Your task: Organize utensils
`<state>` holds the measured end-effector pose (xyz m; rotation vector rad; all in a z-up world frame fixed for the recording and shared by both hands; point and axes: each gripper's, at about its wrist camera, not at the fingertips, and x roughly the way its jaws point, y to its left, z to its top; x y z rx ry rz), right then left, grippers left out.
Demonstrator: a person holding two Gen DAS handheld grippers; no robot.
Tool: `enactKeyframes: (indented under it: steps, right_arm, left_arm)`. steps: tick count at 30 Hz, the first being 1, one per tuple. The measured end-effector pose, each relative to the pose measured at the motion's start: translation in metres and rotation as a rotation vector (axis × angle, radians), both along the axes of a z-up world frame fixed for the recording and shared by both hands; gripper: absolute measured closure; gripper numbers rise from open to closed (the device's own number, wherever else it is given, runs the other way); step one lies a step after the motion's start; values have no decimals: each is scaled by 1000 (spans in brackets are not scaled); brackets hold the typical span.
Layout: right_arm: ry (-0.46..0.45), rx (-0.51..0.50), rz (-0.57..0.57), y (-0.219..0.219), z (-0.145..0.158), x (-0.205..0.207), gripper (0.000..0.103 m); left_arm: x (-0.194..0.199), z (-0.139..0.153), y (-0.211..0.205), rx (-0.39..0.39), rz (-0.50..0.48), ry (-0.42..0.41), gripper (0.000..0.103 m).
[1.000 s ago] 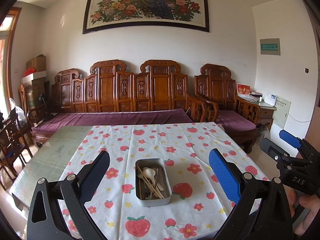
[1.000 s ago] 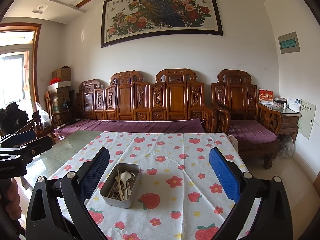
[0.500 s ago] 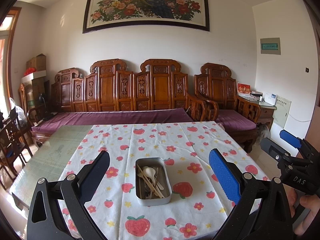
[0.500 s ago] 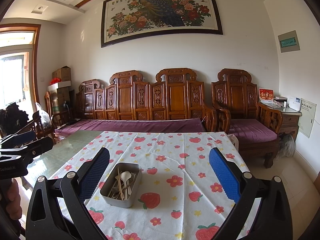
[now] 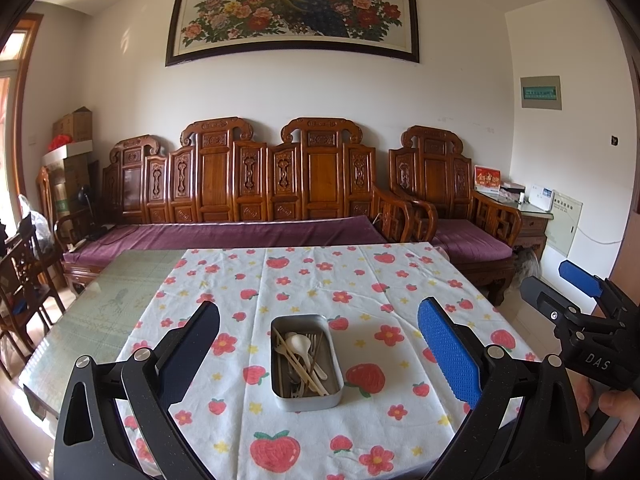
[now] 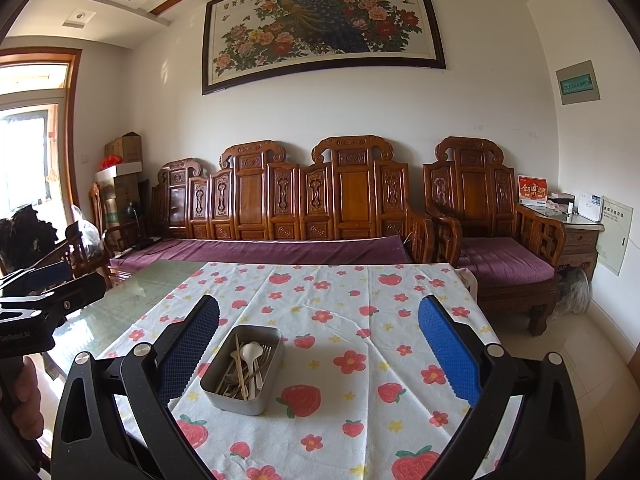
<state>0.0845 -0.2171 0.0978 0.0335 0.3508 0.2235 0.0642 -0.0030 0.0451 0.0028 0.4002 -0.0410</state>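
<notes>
A grey metal tin [image 5: 306,398] sits on the strawberry tablecloth [image 5: 304,280] and holds a white spoon [image 5: 298,344], chopsticks and forks. My left gripper [image 5: 318,354] is open and empty, held above the tin at the near side of the table. My right gripper [image 6: 318,354] is open and empty, right of the tin [image 6: 236,398]. The right gripper also shows at the right edge of the left wrist view [image 5: 560,288]; the left gripper shows at the left edge of the right wrist view [image 6: 48,284].
The cloth covers the right part of a glass-topped table [image 5: 100,312]. A carved wooden sofa with purple cushions [image 5: 240,236] stands behind it, an armchair [image 5: 460,236] to the right, and wooden chairs [image 5: 20,288] to the left.
</notes>
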Motion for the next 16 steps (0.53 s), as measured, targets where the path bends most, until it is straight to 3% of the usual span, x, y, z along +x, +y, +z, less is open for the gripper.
enactKeyframes:
  steps: [16]
  right_arm:
    - [1,1,0,0,-1,1,3]
  left_arm:
    - [0,-1,-3,1,-2,2,7]
